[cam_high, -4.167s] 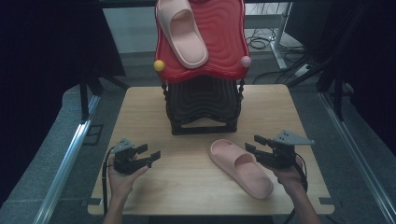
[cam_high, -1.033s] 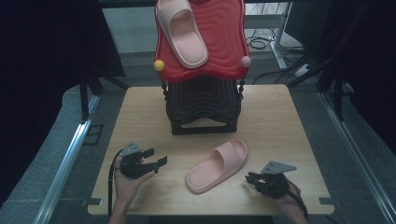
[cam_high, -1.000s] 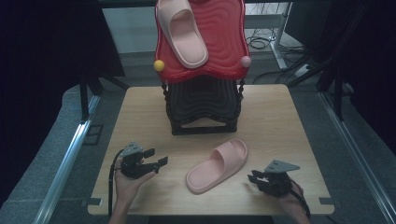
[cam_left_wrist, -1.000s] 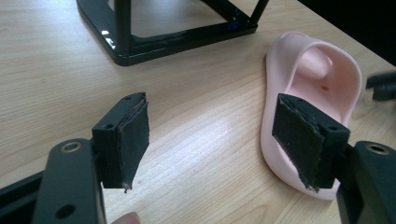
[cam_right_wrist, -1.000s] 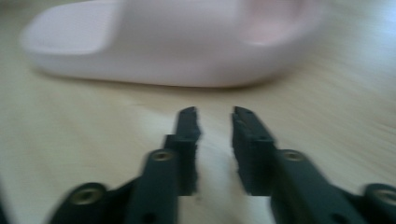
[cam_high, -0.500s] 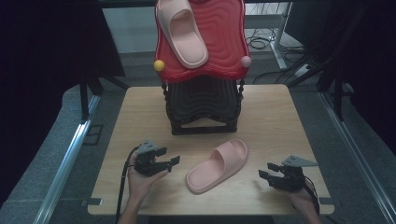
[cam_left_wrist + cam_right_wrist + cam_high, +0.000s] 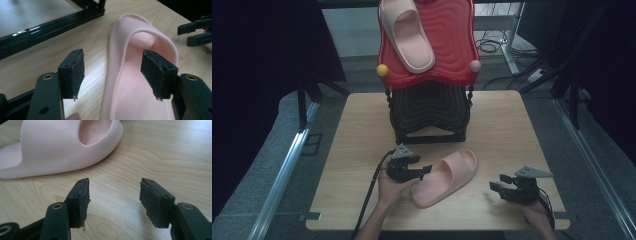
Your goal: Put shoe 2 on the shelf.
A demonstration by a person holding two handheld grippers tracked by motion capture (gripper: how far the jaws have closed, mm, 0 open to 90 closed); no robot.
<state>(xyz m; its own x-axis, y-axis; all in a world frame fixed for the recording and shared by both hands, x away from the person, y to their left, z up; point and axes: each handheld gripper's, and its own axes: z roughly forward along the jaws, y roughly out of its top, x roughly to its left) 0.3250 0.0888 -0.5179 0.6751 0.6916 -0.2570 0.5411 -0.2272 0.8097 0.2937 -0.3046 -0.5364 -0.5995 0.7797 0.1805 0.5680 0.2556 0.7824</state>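
Nearest to us, our left claw (image 7: pixel 424 171) sits low on the wooden surface (image 7: pixel 357 135) with its jaws apart, one on each side of the pink slipper's (image 7: pixel 446 176) long edge. In the left gripper view that raised edge runs up between the two black pads (image 7: pixel 75 72), and neither pad presses on it; the jaws have just been closing a little. Our right claw (image 7: pixel 498 184) rests near the front right of the surface, well apart from the slipper's toe end, its jaws standing open over bare wood with nothing between them. The slipper lies flat, sole down, angled from the front centre toward the black stand (image 7: pixel 429 112). Farther back, that stand carries a red wavy tray (image 7: pixel 454 45) tilted toward us, with a second pink slipper (image 7: pixel 407 32) lying on it, a yellow ball (image 7: pixel 382 69) at one lower corner and a pink ball (image 7: pixel 475 65) at the other. We can read no brand, label or writing on anything.
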